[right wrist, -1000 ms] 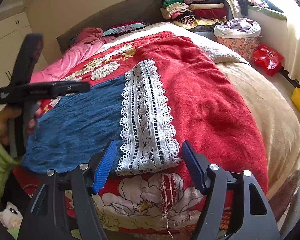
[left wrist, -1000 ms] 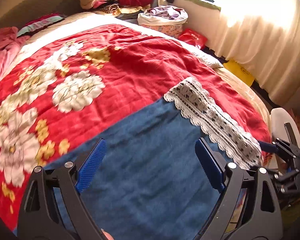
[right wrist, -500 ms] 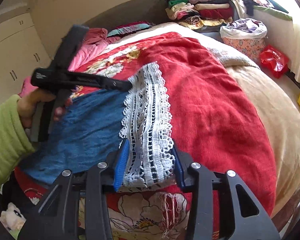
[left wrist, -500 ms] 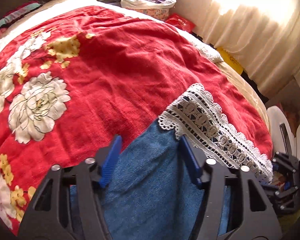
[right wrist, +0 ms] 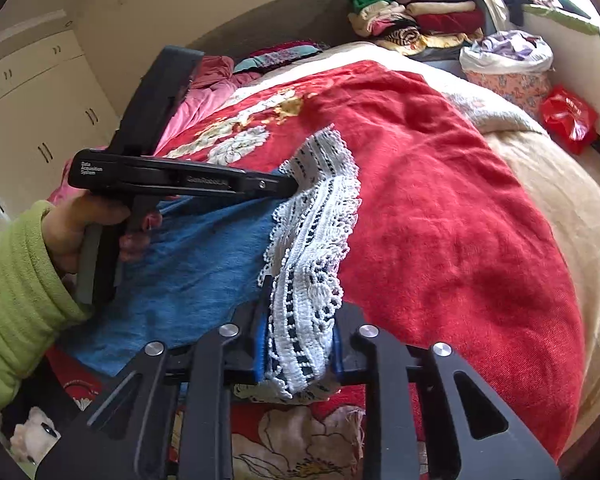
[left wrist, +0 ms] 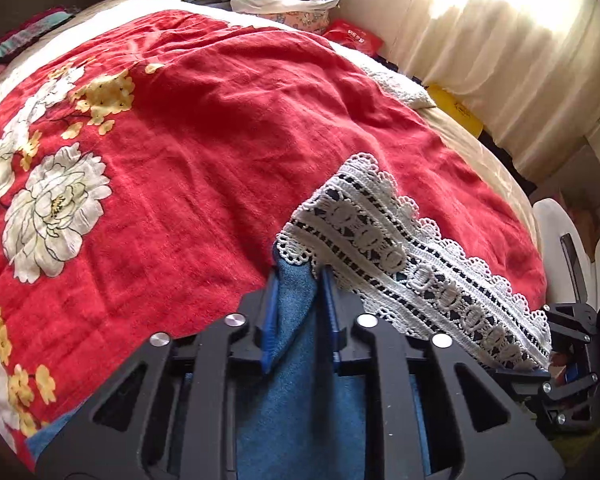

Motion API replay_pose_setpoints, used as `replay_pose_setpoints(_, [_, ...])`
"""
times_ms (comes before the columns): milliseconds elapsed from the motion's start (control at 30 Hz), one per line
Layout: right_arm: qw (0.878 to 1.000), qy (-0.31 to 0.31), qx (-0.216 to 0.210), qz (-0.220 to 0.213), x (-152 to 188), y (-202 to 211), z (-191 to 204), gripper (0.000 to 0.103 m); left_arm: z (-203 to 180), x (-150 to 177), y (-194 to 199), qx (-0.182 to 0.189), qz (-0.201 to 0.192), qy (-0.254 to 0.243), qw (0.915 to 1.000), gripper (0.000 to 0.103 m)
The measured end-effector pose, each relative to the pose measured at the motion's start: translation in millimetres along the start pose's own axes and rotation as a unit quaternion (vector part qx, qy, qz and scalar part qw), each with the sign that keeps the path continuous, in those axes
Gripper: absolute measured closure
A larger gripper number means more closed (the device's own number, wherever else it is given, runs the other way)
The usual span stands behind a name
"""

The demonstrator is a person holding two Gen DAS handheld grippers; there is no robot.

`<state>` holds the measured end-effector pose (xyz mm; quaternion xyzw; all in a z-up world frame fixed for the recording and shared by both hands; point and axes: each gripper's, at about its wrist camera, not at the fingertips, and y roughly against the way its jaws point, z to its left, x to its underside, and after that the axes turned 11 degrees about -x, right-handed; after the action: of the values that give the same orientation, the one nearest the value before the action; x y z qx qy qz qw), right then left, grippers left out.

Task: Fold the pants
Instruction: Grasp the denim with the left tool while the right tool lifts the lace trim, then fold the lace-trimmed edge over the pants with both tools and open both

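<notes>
Both grippers are gripping the pants' lace hem for a fold.
Left gripper (left wrist: pixel 298 300) and right gripper (right wrist: pixel 298 340) jaws are clenching opposite corners of the pants (right wrist: pixel 204 272), keeping the hem taut at frame centre.

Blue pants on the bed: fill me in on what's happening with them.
A person is folding blue pants with a white lace hem on a bed covered by a red floral blanket. The left gripper is shut on the blue fabric just short of the lace. The right gripper is shut on the lace hem at the near edge of the bed. The hem is bunched up between the two grips, and no fold has been laid yet.
</notes>
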<state>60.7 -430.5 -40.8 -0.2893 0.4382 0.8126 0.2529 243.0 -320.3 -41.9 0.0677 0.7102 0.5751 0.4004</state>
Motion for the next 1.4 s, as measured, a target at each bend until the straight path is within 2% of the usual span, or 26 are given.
replay_pose_setpoints(133, [1.0, 0.02, -0.01, -0.01, -6, 7, 20, 0.083, 22, 6, 8, 0.057, -0.016, 0.057, 0.9966, 0.097])
replay_pose_setpoints(200, [0.999, 0.037, -0.021, -0.015, -9, 9, 35, 0.084, 31, 9, 21, 0.084, -0.041, 0.073, 0.9929, 0.097])
replay_pose_setpoints(300, [0.997, 0.07, -0.036, -0.015, -15, 9, 62, 0.084, 44, 16, 49, 0.101, -0.077, 0.087, 0.9881, 0.097])
replay_pose_setpoints(533, [0.986, 0.142, -0.091, 0.007, -20, -17, 136, 0.084, 95, 58, 98, 0.107, -0.125, 0.141, 0.9763, 0.097])
replay_pose_setpoints(667, [0.979, 0.163, -0.117, 0.046, -9, -50, 169, 0.084, 121, 93, 103, 0.103, -0.125, 0.183, 0.9697, 0.096])
replay_pose_setpoints(767, [0.974, 0.167, -0.129, 0.079, 2, -75, 187, 0.084, 144, 119, 105, 0.068, -0.11, 0.232, 0.9641, 0.093])
replay_pose_setpoints(833, [0.971, 0.179, -0.125, 0.102, 11, -87, 201, 0.084, 162, 142, 118, 0.051, -0.116, 0.278, 0.9521, 0.085])
replay_pose_setpoints(867, [0.968, 0.189, -0.123, 0.108, 16, -91, 207, 0.084, 172, 153, 124, 0.05, -0.12, 0.306, 0.943, 0.08])
replay_pose_setpoints(900, [0.967, 0.195, -0.122, 0.112, 19, -93, 213, 0.084, 180, 162, 130, 0.046, -0.121, 0.332, 0.9342, 0.068])
replay_pose_setpoints(933, [0.964, 0.203, -0.123, 0.118, 24, -94, 221, 0.084, 188, 169, 135, 0.048, -0.126, 0.351, 0.9265, 0.062])
replay_pose_setpoints(1000, [0.96, 0.219, -0.121, 0.126, 31, -98, 232, 0.084, 202, 191, 149, 0.072, -0.151, 0.39, 0.9056, 0.057])
replay_pose_setpoints(1067, [0.953, 0.248, -0.112, 0.132, 41, -103, 246, 0.084, 209, 201, 155, 0.081, -0.157, 0.404, 0.8976, 0.05])
replay_pose_setpoints(1200, [0.942, 0.289, -0.079, 0.148, 61, -128, 263, 0.081, 205, 203, 143, 0.075, -0.134, 0.404, 0.9019, 0.041])
replay_pose_setpoints(1267, [0.938, 0.309, -0.062, 0.144, 71, -134, 268, 0.079, 204, 199, 130, 0.062, -0.109, 0.406, 0.9053, 0.039])
replay_pose_setpoints(1333, [0.935, 0.324, -0.057, 0.135, 77, -129, 268, 0.078, 200, 193, 120, 0.039, -0.094, 0.39, 0.9151, 0.037])
replay_pose_setpoints(1400, [0.937, 0.32, -0.065, 0.125, 77, -116, 269, 0.068, 198, 190, 115, 0.024, -0.079, 0.371, 0.9249, 0.033])
